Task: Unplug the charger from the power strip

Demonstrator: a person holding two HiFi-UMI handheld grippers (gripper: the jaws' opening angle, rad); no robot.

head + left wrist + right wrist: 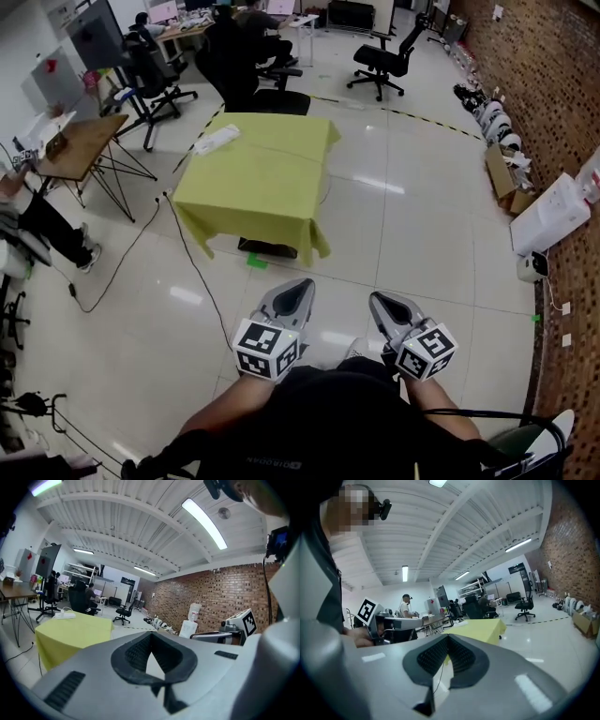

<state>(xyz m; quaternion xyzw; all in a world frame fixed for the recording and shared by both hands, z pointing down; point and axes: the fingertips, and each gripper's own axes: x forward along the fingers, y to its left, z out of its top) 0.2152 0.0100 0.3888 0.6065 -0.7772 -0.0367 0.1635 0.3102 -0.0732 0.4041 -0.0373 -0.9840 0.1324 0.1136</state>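
Note:
A white power strip [217, 139] lies at the far left corner of a table under a yellow cloth [262, 178], a few steps ahead of me. It also shows small in the left gripper view as the power strip [64, 615]. No charger can be made out at this distance. My left gripper [302, 284] and right gripper [375, 298] are held close to my body, side by side, far short of the table. Both have their jaws shut with nothing between them, as the left gripper [150, 637] and right gripper [447, 639] show in their own views.
A black cable [187, 253] runs from the table's left side across the tiled floor. Office chairs [382, 61] and desks stand beyond the table, a folding desk [80, 150] and a seated person at left. Boxes [548, 216] line the brick wall on the right.

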